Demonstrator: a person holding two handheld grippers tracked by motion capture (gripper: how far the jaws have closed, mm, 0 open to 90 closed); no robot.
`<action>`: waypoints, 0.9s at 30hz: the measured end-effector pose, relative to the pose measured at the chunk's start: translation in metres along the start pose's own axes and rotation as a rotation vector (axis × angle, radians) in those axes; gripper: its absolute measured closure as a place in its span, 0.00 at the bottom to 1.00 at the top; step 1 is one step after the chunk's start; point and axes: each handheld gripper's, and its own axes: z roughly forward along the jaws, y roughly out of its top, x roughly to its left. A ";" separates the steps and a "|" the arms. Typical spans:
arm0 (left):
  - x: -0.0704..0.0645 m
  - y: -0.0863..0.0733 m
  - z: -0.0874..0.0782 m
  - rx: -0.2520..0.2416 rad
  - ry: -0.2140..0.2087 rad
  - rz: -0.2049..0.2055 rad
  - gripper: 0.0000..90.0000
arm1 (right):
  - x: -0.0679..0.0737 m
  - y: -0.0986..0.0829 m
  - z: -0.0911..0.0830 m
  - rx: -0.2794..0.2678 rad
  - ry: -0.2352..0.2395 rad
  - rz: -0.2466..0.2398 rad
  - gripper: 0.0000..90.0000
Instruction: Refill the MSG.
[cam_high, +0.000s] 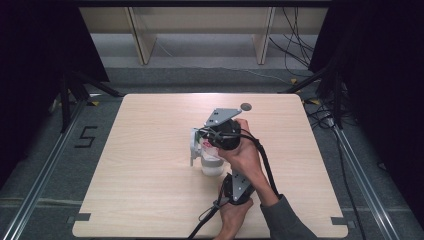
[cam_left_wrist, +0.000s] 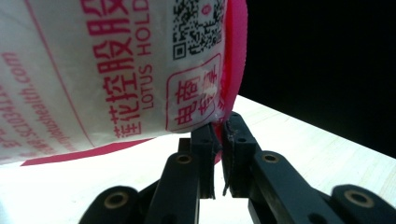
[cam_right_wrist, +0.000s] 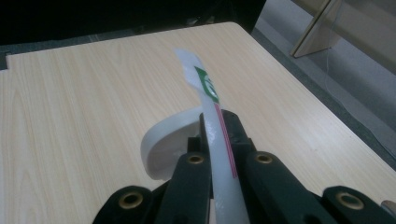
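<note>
Both grippers are on the same white packet, mid-tabletop, slightly right of centre in the high view.

Left gripper: jaws clamped on the packet's pink sealed edge. In the left gripper view the packet hangs just above the jaws, white with red print and a QR code near the top, and the pale tabletop lies below it. In the high view my left hand sits near the table's front edge, with the gripper pointing up toward the packet.

Right gripper: jaws clamped on a thin white edge of the packet, seen edge-on in the right gripper view, with a green mark on it and a red line running down along it. A white curved rim, probably a bowl, sits just beyond the jaws on the tabletop. In the high view my right hand crosses over the left arm and holds the right gripper at the packet's upper side.

A small dark disc lies on the tabletop near the far edge, well apart from the packet.
</note>
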 end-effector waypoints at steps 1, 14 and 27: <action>0.000 0.000 0.000 -0.003 0.002 0.000 0.93 | 0.000 0.000 -0.001 0.002 0.006 0.007 1.00; -0.001 0.000 -0.001 -0.003 0.003 0.008 0.93 | 0.000 0.000 -0.004 -0.010 0.008 0.010 1.00; -0.002 0.001 -0.002 -0.006 0.001 0.015 0.93 | 0.001 0.000 -0.007 -0.014 0.005 0.007 1.00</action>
